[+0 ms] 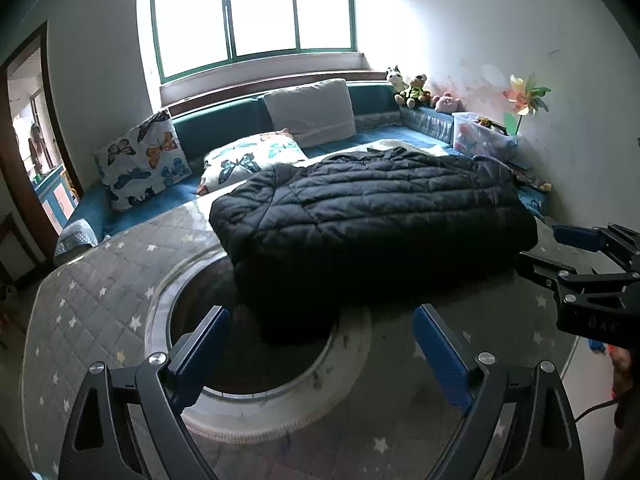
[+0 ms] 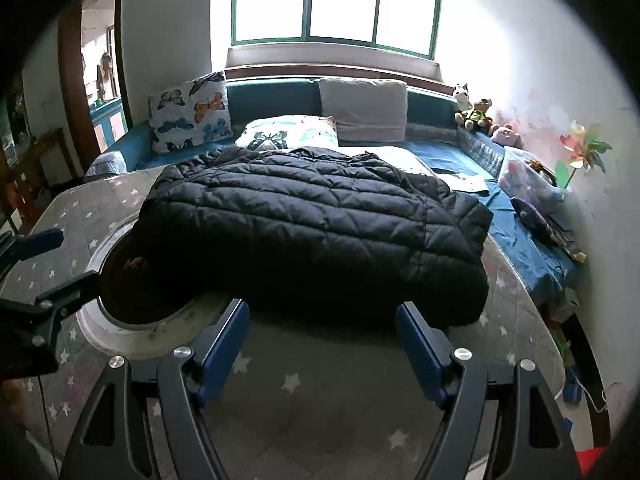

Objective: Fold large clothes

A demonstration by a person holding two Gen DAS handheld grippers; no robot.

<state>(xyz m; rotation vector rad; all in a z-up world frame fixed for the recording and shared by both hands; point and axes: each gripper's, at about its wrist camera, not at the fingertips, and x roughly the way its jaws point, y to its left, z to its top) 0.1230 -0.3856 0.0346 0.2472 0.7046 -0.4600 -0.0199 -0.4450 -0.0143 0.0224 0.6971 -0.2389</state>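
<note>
- Nearest the left wrist camera, the left gripper (image 1: pixel 322 334) has its two blue-padded fingers spread wide, with nothing between them; it hangs above the table's near part, short of the jacket's near edge.
- Likewise the right gripper (image 2: pixel 322 328) stands wide apart and empty, its pads just short of the jacket's near hem.
- One black quilted puffer jacket (image 1: pixel 372 224) lies folded into a thick rectangle on the table, overhanging the round inset.
- Its long axis runs left to right across both views, its quilting seams parallel to that axis; the collar end seems to face the far side, toward the bed, though I cannot be sure.
- One table with a grey star-printed quilted cover (image 1: pixel 92 292) carries the jacket; a round glass inset (image 1: pixel 280 380) sits in its middle, partly hidden under the jacket.
- Behind the table is a bed with a teal sheet (image 2: pixel 452 152).
- Three pillows are on it: two butterfly-print pillows (image 1: pixel 144 160) and one plain grey pillow (image 1: pixel 312 112).
- Three soft toys (image 1: pixel 414 90) sit in the far right corner.
- One paper pinwheel (image 1: pixel 526 96) stands by the right wall, beside one clear plastic box (image 1: pixel 482 138).
</note>
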